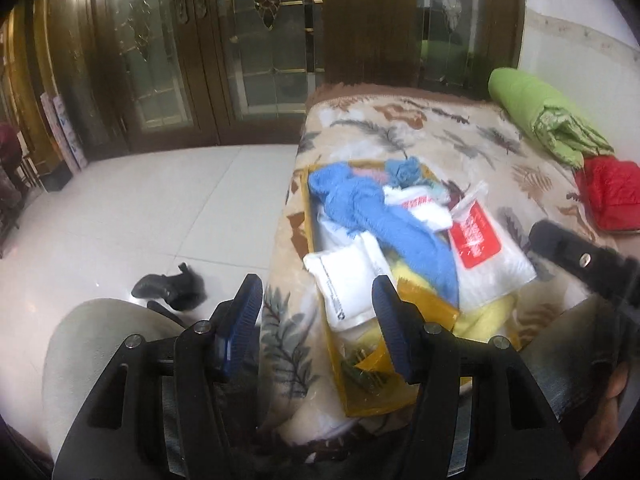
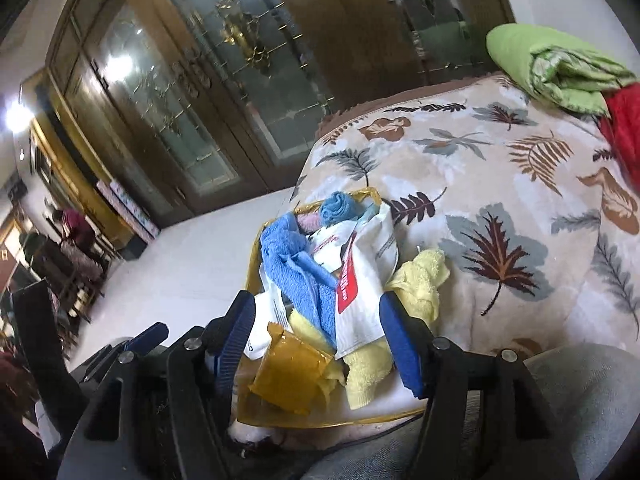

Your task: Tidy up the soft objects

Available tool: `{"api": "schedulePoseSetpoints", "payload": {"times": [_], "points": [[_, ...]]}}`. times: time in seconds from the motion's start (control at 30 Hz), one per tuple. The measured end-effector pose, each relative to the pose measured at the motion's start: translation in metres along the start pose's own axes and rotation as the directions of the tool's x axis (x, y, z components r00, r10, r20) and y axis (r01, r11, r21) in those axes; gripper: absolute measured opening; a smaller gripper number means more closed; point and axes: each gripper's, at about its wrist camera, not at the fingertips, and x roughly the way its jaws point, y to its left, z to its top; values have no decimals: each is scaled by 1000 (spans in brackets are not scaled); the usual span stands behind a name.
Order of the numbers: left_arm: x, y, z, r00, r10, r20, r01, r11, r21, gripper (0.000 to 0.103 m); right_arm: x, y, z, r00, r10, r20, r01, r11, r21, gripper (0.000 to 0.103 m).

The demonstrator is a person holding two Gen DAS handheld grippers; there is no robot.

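Observation:
A clear amber storage bag lies open on the leaf-patterned blanket near the bed's front edge. Piled in and on it are a blue towel, a small rolled blue cloth, a yellow towel and white plastic packets, one with a red label. My left gripper is open and empty, low at the bag's near left corner. My right gripper is open and empty just above the pile.
A folded green quilt and a red item lie at the bed's far right. White tiled floor with a black shoe lies left. Wood-and-glass doors stand behind.

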Motion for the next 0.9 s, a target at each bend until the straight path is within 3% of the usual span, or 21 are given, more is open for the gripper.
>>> {"api": "schedulePoseSetpoints", "payload": {"times": [0.13, 0.3, 0.6, 0.9], "points": [[-9, -8, 6, 999, -5, 41, 5, 1000, 13, 57, 1, 1, -2, 999, -45, 7, 45, 999, -24, 65], [-8, -14, 7, 998, -12, 56, 7, 997, 81, 57, 10, 5, -2, 999, -8, -34, 7, 999, -34, 65], [-5, -11, 3, 999, -36, 27, 35, 999, 15, 57, 10, 8, -6, 999, 12, -52, -14, 999, -52, 65], [-7, -16, 3, 1000, -4, 25, 3, 1000, 31, 57, 12, 7, -4, 999, 1, -53, -3, 999, -38, 65]]}}
